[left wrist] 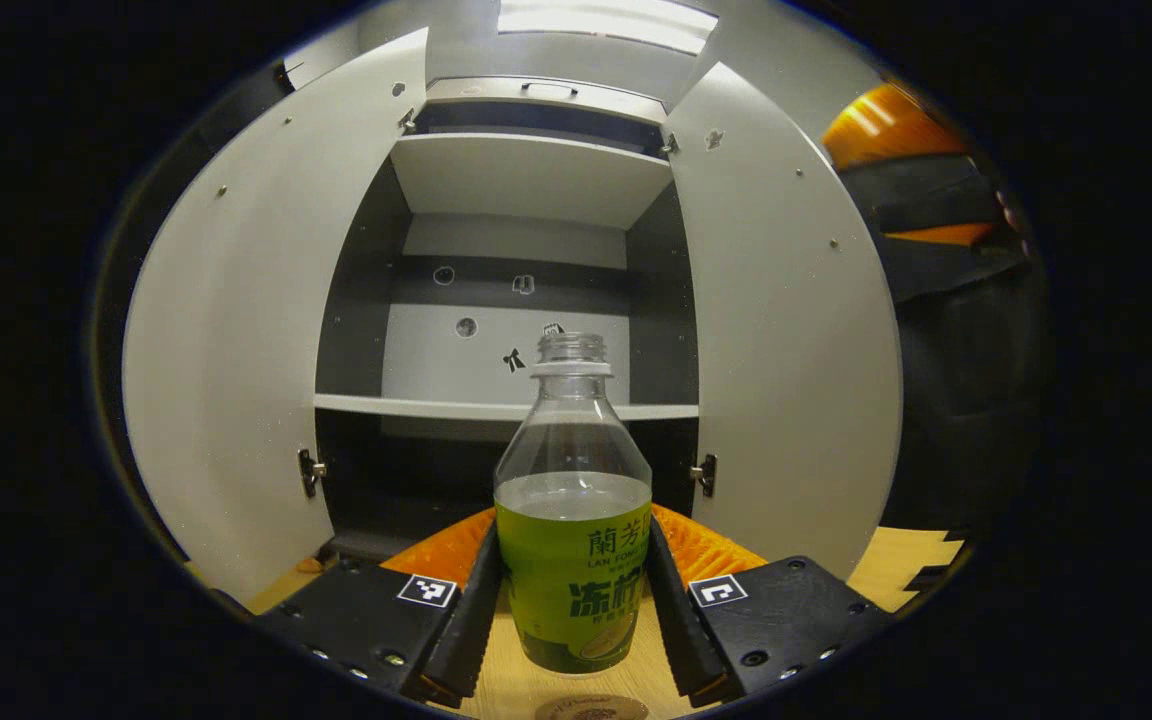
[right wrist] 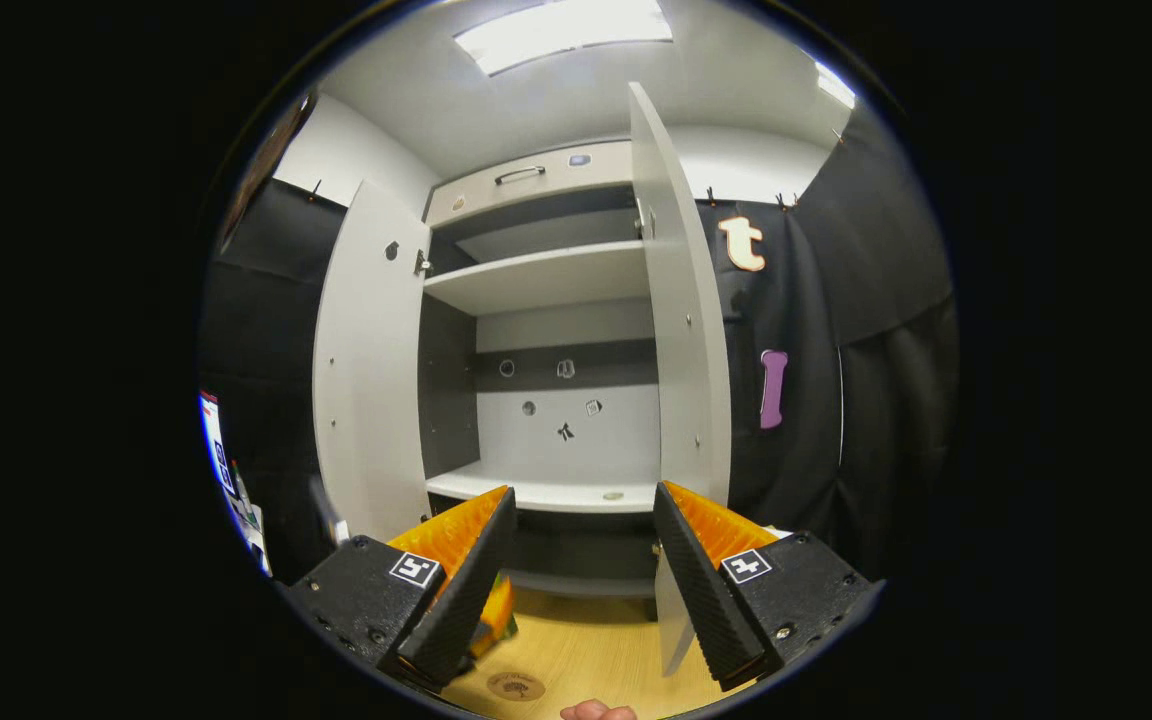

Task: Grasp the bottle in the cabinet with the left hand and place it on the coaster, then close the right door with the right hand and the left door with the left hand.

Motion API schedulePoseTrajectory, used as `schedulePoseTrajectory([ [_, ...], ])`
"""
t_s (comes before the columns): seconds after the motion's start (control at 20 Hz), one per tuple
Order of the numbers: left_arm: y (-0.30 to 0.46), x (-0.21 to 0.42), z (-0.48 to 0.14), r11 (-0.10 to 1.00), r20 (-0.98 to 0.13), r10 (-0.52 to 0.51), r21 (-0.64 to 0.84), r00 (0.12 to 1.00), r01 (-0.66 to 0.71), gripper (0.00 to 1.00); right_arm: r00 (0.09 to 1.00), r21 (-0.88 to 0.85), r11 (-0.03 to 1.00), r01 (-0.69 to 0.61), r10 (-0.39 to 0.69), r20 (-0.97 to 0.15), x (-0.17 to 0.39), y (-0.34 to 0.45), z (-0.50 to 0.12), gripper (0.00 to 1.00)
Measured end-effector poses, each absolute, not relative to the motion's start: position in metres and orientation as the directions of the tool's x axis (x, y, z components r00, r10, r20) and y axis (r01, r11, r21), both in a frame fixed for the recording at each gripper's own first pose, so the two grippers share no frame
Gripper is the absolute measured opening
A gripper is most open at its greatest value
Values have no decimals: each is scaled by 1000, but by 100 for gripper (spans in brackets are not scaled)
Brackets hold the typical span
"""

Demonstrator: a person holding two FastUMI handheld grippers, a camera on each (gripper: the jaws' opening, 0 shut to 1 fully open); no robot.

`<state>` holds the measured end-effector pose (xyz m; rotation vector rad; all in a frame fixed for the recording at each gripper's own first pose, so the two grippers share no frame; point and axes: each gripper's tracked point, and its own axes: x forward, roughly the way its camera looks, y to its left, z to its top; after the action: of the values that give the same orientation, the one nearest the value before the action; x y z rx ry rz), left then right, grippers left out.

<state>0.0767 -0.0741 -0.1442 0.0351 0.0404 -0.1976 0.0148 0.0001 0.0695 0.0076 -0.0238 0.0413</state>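
Bottle of clear plastic with a green label (left wrist: 573, 540), uncapped and about half full of clear liquid, stands upright on the pale wooden counter (left wrist: 896, 565), gripped on both sides by the left claw (left wrist: 573, 610), near the round brown coaster (left wrist: 591, 708) at the counter's near edge. Behind it, the grey two-door cabinet (left wrist: 526, 180) stands open, its shelves bare. The right claw (right wrist: 581, 570) hangs open and holds nothing.

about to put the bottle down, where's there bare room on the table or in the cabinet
Bare wooden table lies between the cabinet's base and the round coaster at the near edge. The middle shelf is bare but for one small round item at its right. It is crowded by the left tool, shut on the bottle, and around the open right door.
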Motion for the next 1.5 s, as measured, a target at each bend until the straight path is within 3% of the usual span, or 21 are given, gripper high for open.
schedulePoseTrajectory([
  [0.1,-81,65,-176,980,-85,-195,11,977,197,72,998,40,997,-66,66,0,19,5,71,84],
  [0.3,-70,53,-226,991,-134,-120,37,984,126,70,998,18,998,-59,59,-4,20,0,77,84],
  [0.5,-70,47,-259,993,-167,-107,24,980,113,69,998,-19,998,-52,52,-22,22,0,77,84],
  [0.85,-76,40,-259,990,-111,-103,82,989,112,70,998,10,999,-47,47,-46,27,0,73,84],
  [1.05,-80,41,-265,987,-131,-137,62,982,146,76,997,16,999,-45,46,-57,29,-1,65,84],
  [1.1,-79,40,-266,987,-138,-139,63,981,149,83,997,25,999,-44,45,-65,28,-2,61,84],
  [1.25,-79,41,-259,985,-128,-150,69,980,160,94,995,49,998,-43,47,-84,29,-2,54,84],
  [1.5,-75,34,-216,982,-73,-178,57,981,182,95,996,59,998,-33,38,-81,27,-8,49,84],
])
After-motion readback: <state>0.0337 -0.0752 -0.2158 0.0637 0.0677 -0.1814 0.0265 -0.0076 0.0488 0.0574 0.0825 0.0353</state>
